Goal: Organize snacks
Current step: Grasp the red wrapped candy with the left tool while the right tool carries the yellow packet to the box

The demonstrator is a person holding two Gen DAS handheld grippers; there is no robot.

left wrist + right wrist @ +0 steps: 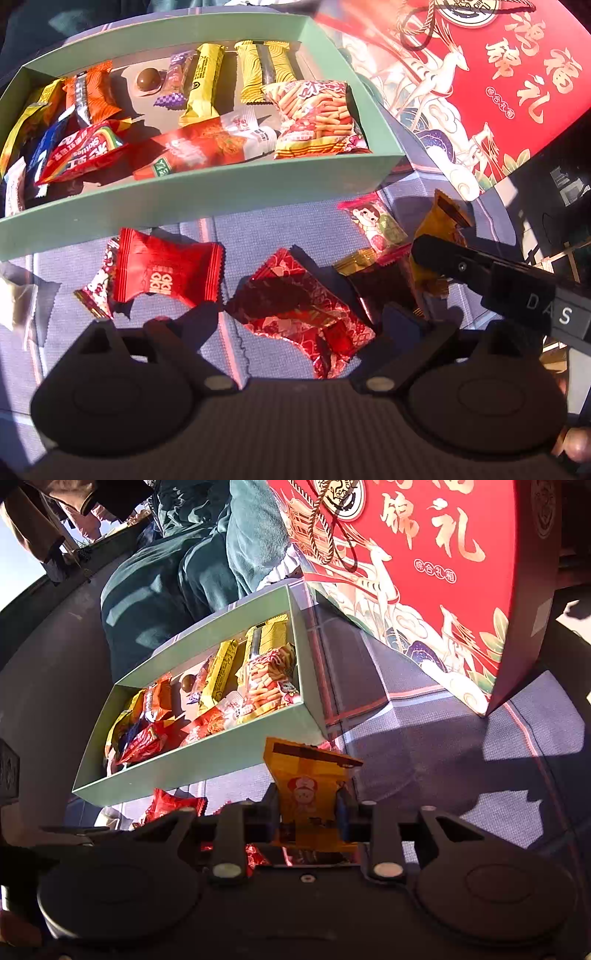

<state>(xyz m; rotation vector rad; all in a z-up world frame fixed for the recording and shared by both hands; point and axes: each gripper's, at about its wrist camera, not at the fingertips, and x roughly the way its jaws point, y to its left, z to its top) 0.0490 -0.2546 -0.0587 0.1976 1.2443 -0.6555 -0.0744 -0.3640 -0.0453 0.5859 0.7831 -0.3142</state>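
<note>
A pale green box (pixel 221 199) holds several wrapped snacks, among them yellow bars (pixel 207 81) and a striped chips bag (pixel 317 118). My left gripper (pixel 295 325) is open low over the cloth, with a crumpled red patterned packet (pixel 295 306) lying loose between its fingers. My right gripper (pixel 308 812) is shut on a yellow snack packet (pixel 310 786), held up just in front of the near wall of the green box (pixel 221 764). In the left wrist view that yellow snack packet (pixel 439 225) shows at the right, behind a finger (pixel 443 258) of the right gripper.
Loose on the blue-grey cloth (pixel 258 229) lie a plain red packet (pixel 166 273), a candy with a cartoon girl (pixel 376 225), a dark packet (pixel 380 284) and a white wrapper (pixel 14 302). A big red gift box (pixel 424 572) stands right of the green box. A person in teal clothing (pixel 177 572) is behind.
</note>
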